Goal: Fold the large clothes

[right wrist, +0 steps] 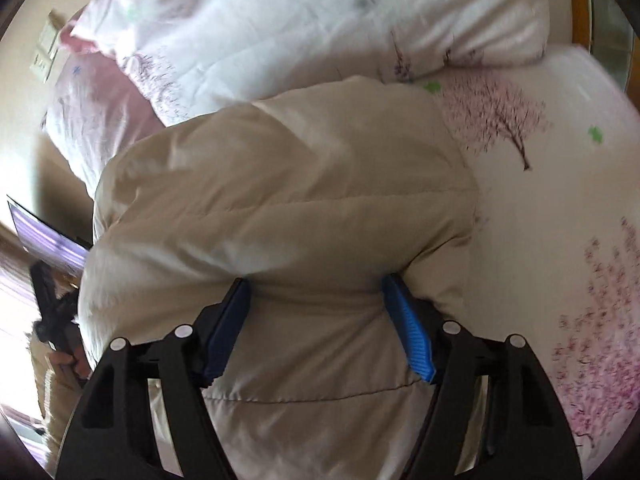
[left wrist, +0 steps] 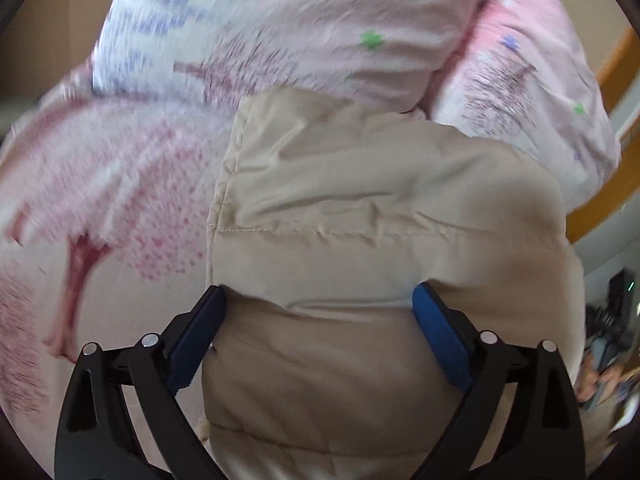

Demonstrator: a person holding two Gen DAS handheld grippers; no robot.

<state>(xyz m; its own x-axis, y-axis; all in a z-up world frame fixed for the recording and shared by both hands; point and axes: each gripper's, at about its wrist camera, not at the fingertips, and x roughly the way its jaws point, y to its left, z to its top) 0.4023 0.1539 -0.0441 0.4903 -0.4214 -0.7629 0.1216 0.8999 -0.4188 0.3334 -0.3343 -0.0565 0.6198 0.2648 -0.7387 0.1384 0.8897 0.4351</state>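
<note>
A beige quilted puffer jacket [left wrist: 360, 208] lies bunched on a bed with a pink tree-print sheet [left wrist: 100, 184]. My left gripper [left wrist: 320, 300] has its blue pads [left wrist: 436, 332] pressed into a thick fold of the jacket, which bulges between them. In the right wrist view the same jacket [right wrist: 280, 184] fills the middle. My right gripper [right wrist: 316, 284] squeezes another puffy fold between its blue pads [right wrist: 408, 332]. Both jaws stand wide because the padding is thick. The jacket's lower part is hidden under the grippers.
A rumpled white and pink floral duvet [right wrist: 280, 20] and a pillow [left wrist: 528, 80] lie behind the jacket. The bed's wooden frame [left wrist: 600, 184] runs along the right. A screen [right wrist: 44, 240] and a hand with a dark device [right wrist: 56, 320] show at the left.
</note>
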